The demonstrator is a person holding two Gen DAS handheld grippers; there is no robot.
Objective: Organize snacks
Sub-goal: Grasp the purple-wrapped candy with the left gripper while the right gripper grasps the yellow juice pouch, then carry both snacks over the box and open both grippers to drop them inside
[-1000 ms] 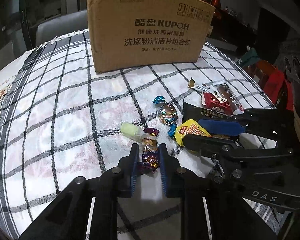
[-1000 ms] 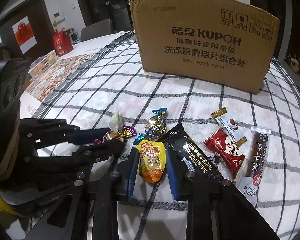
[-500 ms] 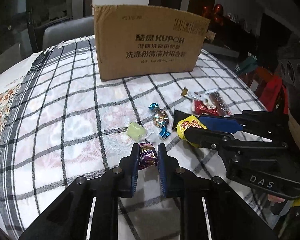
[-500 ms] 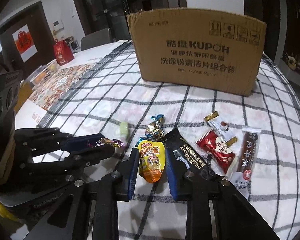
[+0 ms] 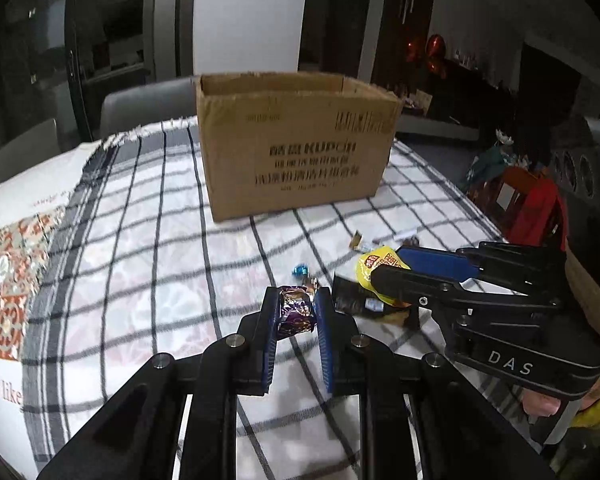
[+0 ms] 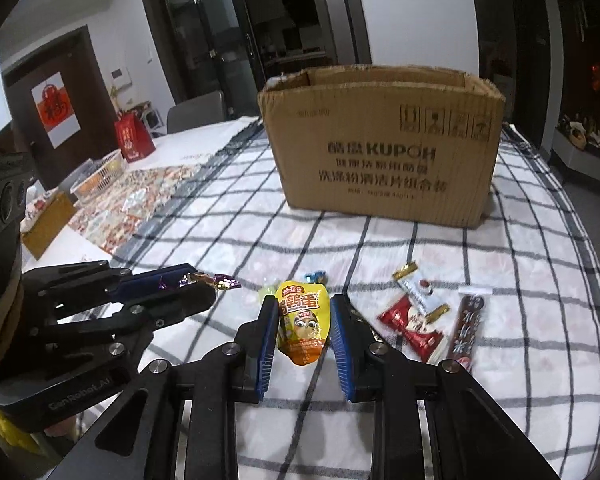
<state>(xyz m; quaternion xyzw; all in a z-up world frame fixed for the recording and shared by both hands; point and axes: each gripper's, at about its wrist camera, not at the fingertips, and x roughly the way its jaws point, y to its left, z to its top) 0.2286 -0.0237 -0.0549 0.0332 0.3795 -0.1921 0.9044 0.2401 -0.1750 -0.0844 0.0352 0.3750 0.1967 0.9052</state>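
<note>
**Snacks in both grippers, most of the pile left to sort**

Candy in purple foil point(image 5: 295, 313) sits pinched between the pads of the left gripper point(image 5: 296, 312), clear of the checked tablecloth point(image 5: 140, 264). The right gripper point(image 6: 303, 320) is clamped on a yellow snack pouch point(image 6: 302, 322), held upright between its blue pads and likewise off the cloth. Both tools hang side by side near the close edge of the table, each showing in the other's camera.

The cardboard box point(image 6: 380, 152) stands open-topped well beyond them, towards the far side of the table. Its inside cannot be seen from either view, so whether anything has gone into it cannot be told.

Left on the cloth, as far as the pictures show: a black cracker packet point(image 5: 352, 298) just beside the right gripper, a red packet point(image 6: 410, 326), a brown bar point(image 6: 470, 330), a small white-and-gold packet point(image 6: 416, 284), a foil sweet with blue ends point(image 5: 302, 271) and a pale green sweet point(image 6: 265, 291), partly hidden.

By my reading the task is at an early stage: two items are picked up but not delivered, presumably bound for the box, and about six more wait.
</note>
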